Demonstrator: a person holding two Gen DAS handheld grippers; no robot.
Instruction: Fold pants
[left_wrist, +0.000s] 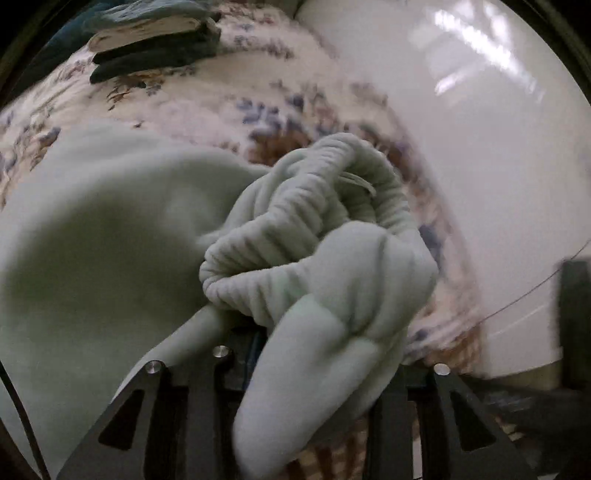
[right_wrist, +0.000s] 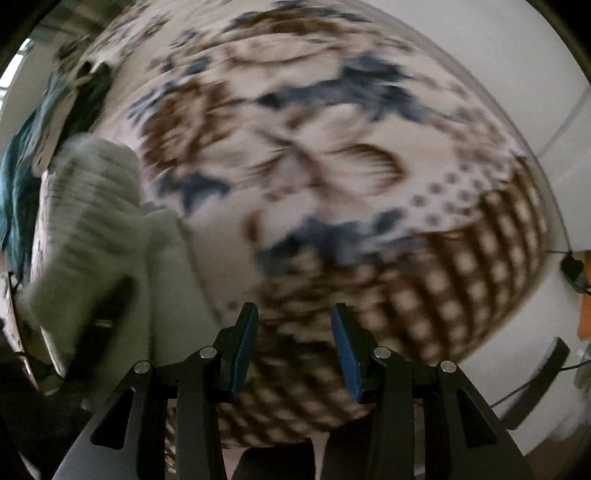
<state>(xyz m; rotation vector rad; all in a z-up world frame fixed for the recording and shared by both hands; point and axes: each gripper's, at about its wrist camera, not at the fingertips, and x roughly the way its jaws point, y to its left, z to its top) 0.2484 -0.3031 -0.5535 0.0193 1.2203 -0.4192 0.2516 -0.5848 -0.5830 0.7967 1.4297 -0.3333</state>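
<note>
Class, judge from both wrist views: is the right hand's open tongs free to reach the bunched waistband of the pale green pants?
Probably yes. The right tongs are open and empty over the floral bedspread, and the pants lie to their left with nothing between. The left tongs already grip that bunch.

Pants (left_wrist: 288, 258) bunched on bed (left_wrist: 229, 103); folded stack (left_wrist: 155, 40) behind; right claw (right_wrist: 295, 347) above bed.

1. No text, label, brand, number or sign can be read in either wrist view.
2. Ahead of both tools, the cloth shows only blurred flower and check patterns, no lettering.
</note>
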